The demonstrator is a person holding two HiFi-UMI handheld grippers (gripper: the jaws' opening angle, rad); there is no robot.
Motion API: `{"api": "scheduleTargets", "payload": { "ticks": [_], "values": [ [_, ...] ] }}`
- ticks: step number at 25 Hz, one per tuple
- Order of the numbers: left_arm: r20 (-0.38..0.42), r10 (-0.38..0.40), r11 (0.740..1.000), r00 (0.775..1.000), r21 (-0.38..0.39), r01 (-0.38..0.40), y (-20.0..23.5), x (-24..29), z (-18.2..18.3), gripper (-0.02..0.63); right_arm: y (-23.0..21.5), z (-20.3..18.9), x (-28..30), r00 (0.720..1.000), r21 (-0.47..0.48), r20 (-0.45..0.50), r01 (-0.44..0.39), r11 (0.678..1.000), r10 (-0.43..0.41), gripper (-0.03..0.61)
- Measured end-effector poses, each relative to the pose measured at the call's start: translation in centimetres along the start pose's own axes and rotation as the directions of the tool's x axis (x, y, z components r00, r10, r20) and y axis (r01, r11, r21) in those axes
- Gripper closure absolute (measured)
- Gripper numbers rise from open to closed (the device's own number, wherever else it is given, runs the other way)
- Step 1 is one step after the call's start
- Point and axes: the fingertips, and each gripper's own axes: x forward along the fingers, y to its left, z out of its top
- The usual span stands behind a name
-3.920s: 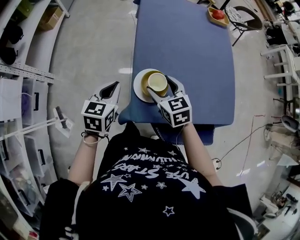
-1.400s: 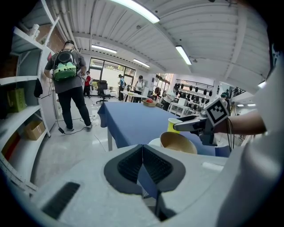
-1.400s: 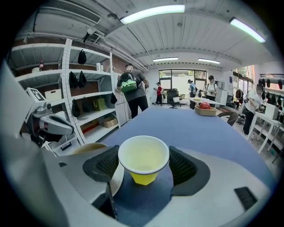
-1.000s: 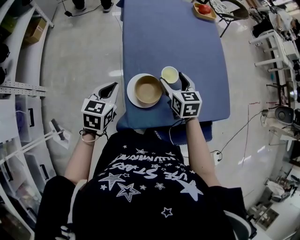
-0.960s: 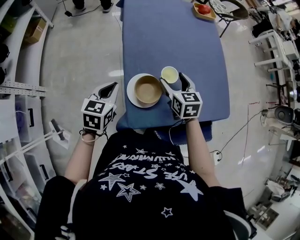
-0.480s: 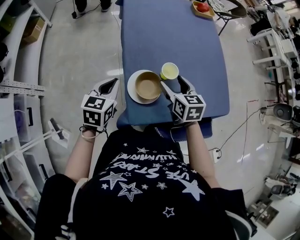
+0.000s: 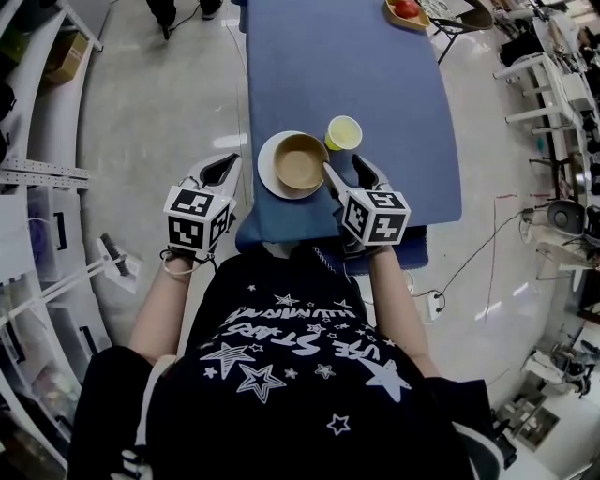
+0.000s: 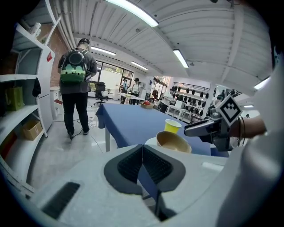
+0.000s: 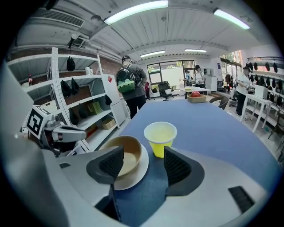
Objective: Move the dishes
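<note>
A tan bowl [image 7: 300,160] sits on a white plate [image 7: 269,175] near the front edge of the blue table [image 7: 375,75]. A yellow paper cup [image 7: 344,132] stands upright on the cloth just right of the plate, seen too as the cup [image 9: 160,138] and the bowl [image 9: 128,153] in the right gripper view. My right gripper [image 7: 344,173] is open and empty, a little short of the cup. My left gripper [image 7: 221,169] is shut on nothing, off the table's left edge over the floor. In its own view the bowl [image 8: 173,142] lies ahead to the right.
A wooden tray with a red fruit [image 7: 406,11] rests at the table's far end. Shelving [image 7: 33,178] lines the left side, and a person with a backpack [image 8: 76,84] stands on the floor beyond the table. Racks and chairs crowd the right [image 7: 553,103].
The yellow cup was lifted out of the bowl and set on the table beside the plate. My right gripper let go and drew back toward me. The left gripper stayed put.
</note>
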Motion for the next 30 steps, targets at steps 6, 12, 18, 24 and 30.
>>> {"api": "scheduleTargets", "payload": {
  "ticks": [6,12,18,24,30],
  "values": [
    [0.002,-0.004,1.000,1.000,0.000,0.004,-0.2,-0.1,0.2,0.594,1.4,-1.8,0.7,0.996,0.045,-0.065,-0.060,0.997,0.063,0.328],
    [-0.011,0.004,1.000,1.000,-0.012,-0.004,0.1,-0.7,-0.5,0.594,1.8,-1.9,1.9,0.992,0.104,-0.107,-0.059,0.993,0.070,0.394],
    [-0.016,0.013,1.000,1.000,-0.021,-0.014,0.4,-1.0,-1.1,0.594,1.7,-2.6,2.9,0.988,0.174,-0.133,-0.053,0.983,0.077,0.439],
    [-0.009,0.017,0.999,1.000,-0.028,-0.017,0.4,-1.2,-1.3,0.594,1.3,-2.9,3.2,0.988,0.182,-0.150,-0.014,0.983,0.042,0.510],
    [-0.009,0.021,0.999,1.000,-0.031,-0.021,0.6,-1.1,-1.2,0.594,1.1,-2.3,3.2,0.986,0.192,-0.165,0.029,0.981,0.003,0.554]
  ]
}}
